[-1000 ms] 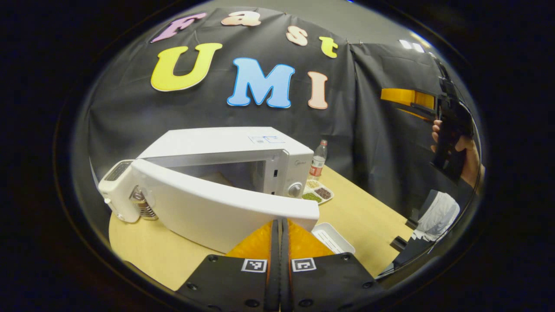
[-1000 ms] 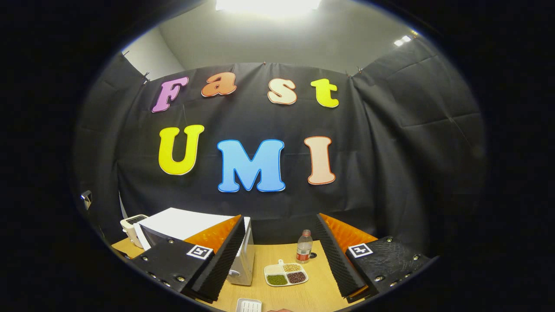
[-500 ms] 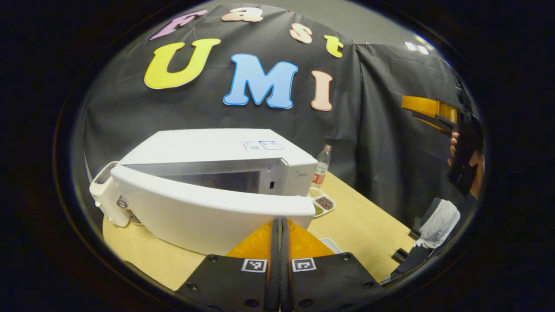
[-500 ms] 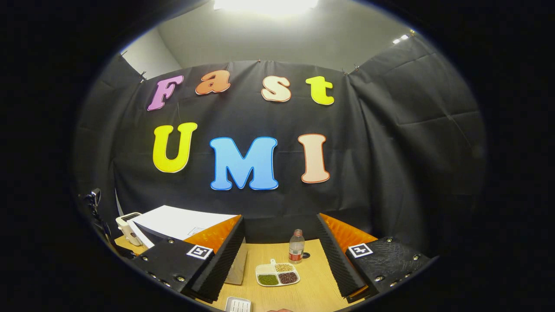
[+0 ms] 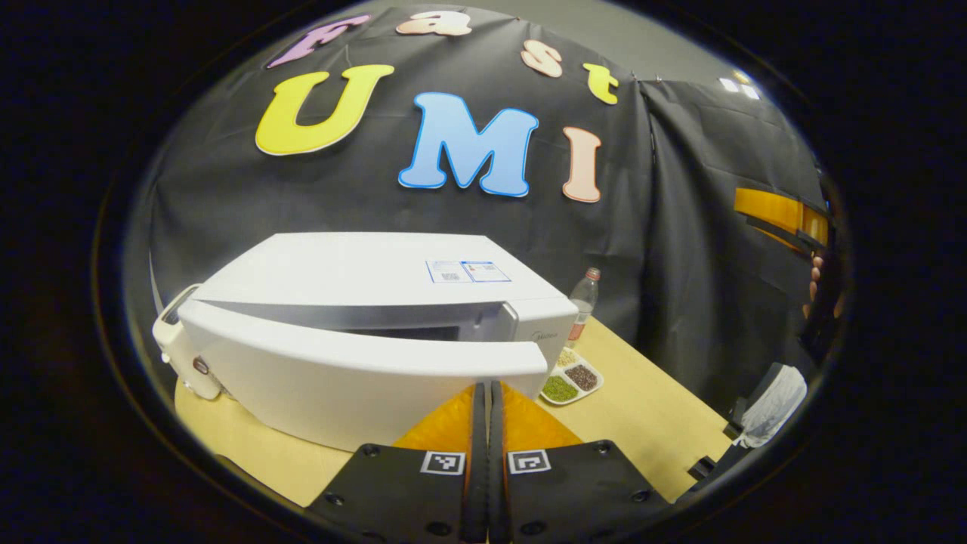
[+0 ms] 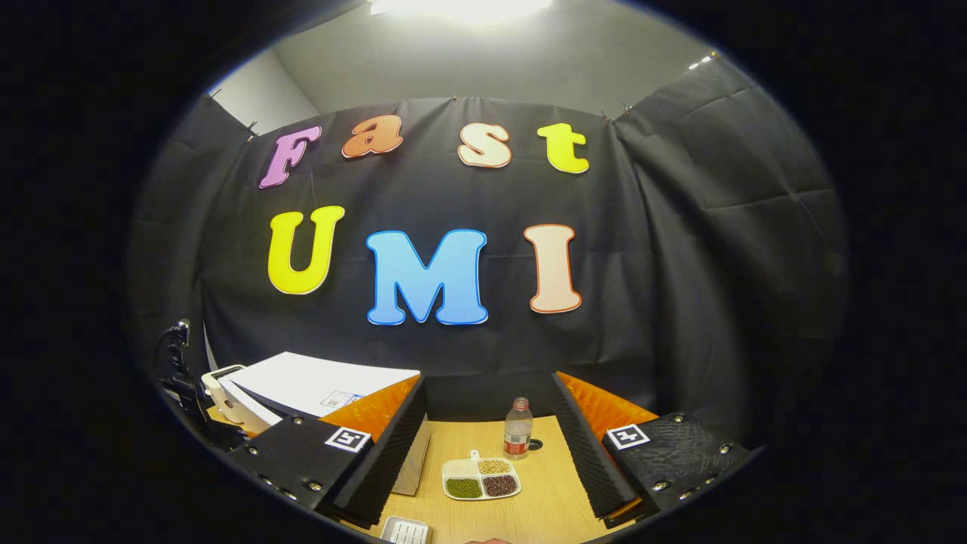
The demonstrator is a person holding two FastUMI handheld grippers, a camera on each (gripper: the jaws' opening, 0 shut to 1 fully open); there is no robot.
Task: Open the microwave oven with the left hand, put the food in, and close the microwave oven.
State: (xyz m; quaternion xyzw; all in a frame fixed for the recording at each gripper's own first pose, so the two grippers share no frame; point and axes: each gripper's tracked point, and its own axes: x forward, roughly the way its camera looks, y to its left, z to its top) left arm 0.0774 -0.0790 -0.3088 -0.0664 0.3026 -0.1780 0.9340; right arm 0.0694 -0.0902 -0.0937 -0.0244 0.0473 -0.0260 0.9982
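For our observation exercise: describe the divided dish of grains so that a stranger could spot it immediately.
Start at the white microwave on the wooden table. Just past its right end lies a small white divided dish, in front of a clear bottle. Its compartments hold green, dark and pale grains.

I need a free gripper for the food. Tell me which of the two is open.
The right gripper: its fingers stand wide apart. The left gripper is shut, fingers pressed together, tips at the microwave door.

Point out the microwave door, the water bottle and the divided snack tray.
microwave door (image 5: 332, 378), left gripper view, outer face.
water bottle (image 6: 517, 431), right gripper view, body.
divided snack tray (image 6: 458, 472), right gripper view, white compartment.
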